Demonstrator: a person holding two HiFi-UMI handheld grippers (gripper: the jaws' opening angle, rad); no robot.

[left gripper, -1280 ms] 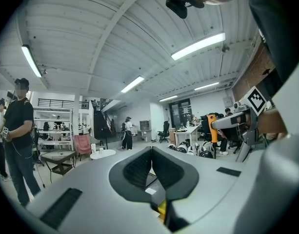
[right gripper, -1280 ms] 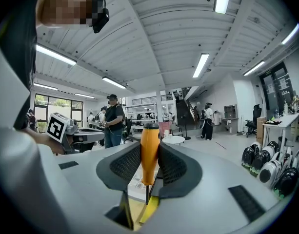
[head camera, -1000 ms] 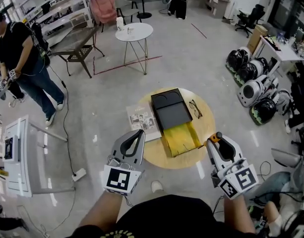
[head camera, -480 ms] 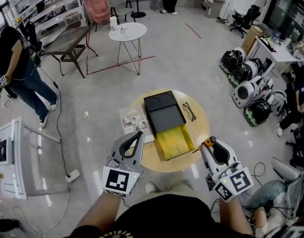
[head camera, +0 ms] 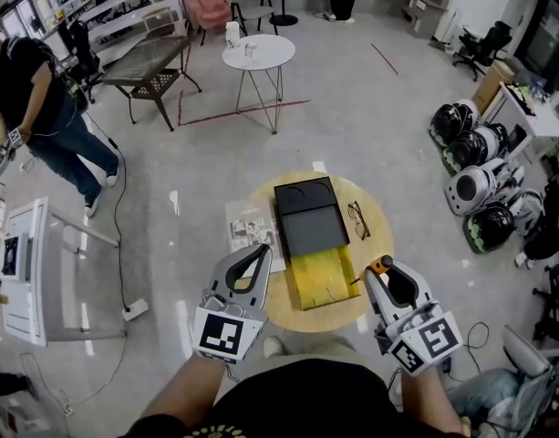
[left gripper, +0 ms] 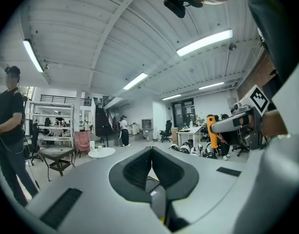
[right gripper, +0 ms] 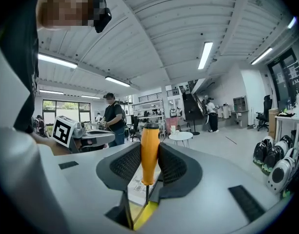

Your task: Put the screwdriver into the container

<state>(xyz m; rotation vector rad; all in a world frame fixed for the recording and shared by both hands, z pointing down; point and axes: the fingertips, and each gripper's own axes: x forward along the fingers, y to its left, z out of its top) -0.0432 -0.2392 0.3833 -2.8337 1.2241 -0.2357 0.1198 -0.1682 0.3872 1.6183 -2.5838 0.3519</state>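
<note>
Round table (head camera: 377, 247) in head view; right hand-held gripper (right gripper: 149, 147) clamped on screwdriver (right gripper: 149, 165); left hand-held gripper (left gripper: 151, 151) together.

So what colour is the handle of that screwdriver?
Orange. The screwdriver shows best in the right gripper view.

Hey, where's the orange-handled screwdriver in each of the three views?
Head view: orange-handled screwdriver, lower right of centre.
Left gripper view: screwdriver, right of centre, mid-height.
Right gripper view: screwdriver, dead centre, clamped between the jaws.
Shared landmark: white round side table.
</note>
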